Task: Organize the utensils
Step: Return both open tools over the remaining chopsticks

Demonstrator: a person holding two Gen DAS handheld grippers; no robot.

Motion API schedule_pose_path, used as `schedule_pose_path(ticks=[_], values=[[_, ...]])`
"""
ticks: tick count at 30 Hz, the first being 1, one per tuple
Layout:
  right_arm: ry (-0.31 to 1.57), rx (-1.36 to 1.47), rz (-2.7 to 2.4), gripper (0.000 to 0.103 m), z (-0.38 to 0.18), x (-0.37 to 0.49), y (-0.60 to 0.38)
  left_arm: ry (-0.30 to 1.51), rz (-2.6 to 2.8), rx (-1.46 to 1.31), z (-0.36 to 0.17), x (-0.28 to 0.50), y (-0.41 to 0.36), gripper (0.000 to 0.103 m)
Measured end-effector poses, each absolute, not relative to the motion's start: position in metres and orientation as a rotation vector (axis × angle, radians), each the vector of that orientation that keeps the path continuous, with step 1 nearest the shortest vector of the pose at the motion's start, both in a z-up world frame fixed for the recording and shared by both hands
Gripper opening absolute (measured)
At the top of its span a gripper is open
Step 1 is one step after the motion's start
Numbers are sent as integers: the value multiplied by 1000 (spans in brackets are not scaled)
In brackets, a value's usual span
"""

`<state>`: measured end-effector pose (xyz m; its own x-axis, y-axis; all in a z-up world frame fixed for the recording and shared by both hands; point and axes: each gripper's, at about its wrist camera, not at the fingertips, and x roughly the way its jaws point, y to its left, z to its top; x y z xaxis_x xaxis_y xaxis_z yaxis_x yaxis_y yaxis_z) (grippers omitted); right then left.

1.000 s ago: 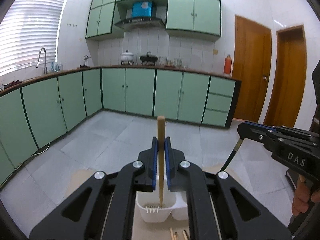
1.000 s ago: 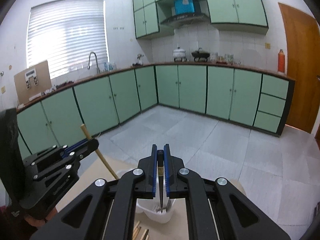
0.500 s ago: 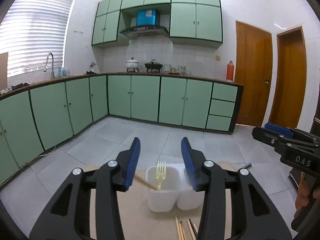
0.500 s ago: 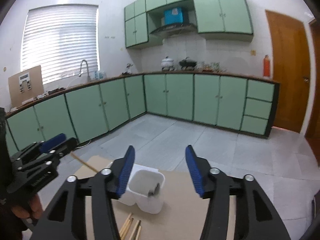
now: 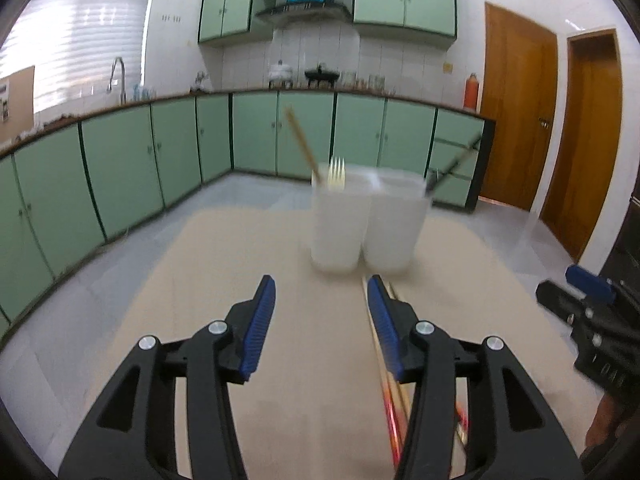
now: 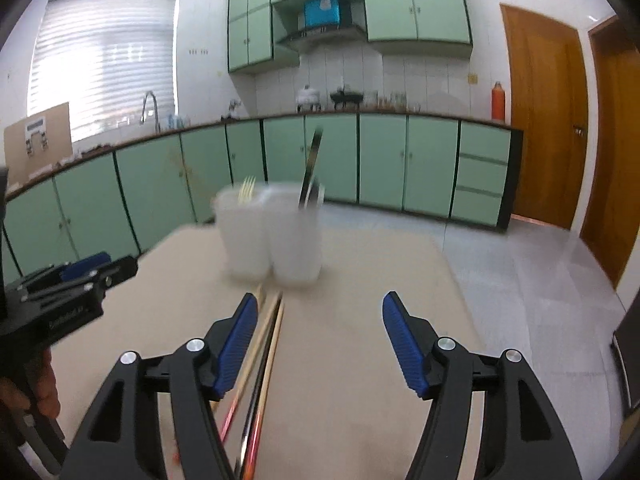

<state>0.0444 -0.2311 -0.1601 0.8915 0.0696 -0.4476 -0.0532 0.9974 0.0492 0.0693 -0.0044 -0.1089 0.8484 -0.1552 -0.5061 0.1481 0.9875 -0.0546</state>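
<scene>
- The left gripper (image 5: 321, 284) fills the lower middle of the left wrist view; its jaws are opening, with only bare table between the blue pads and nothing held.
- The right gripper (image 6: 320, 300) sits at the lower middle of the right wrist view; its jaws are opening too, and nothing is between them.
- A white two-compartment holder (image 5: 366, 220) stands on the beige table (image 5: 224, 264) above the centre of the left wrist view, blurred.
- In that view the holder's left compartment holds a pale fork (image 5: 336, 174), tines up, and a wooden stick (image 5: 302, 142) leaning toward the upper left.
- The right compartment holds a dark-handled utensil (image 5: 454, 166) leaning toward the upper right; its working end is hidden in the cup, so what kind it is cannot be told.
- A bundle of chopsticks (image 6: 260, 356) lies flat on the table, running from just below the holder toward the bottom edge of the right wrist view, partly behind that gripper's left finger; some look red or dark, though blur makes the colours uncertain.
- In the left wrist view the same chopsticks (image 5: 390, 416) pass behind the gripper's right finger.
- Green cabinets (image 5: 168, 148) line the background across the middle of the frame.
</scene>
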Motion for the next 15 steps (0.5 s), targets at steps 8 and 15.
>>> schedule_pose_path(ticks=[8, 15], values=[[593, 55, 84, 54, -204, 14, -226, 613, -147, -1, -145, 37, -2, 47], [644, 73, 111, 42, -222, 1, -216, 658, -149, 30, -166, 20, -12, 47]])
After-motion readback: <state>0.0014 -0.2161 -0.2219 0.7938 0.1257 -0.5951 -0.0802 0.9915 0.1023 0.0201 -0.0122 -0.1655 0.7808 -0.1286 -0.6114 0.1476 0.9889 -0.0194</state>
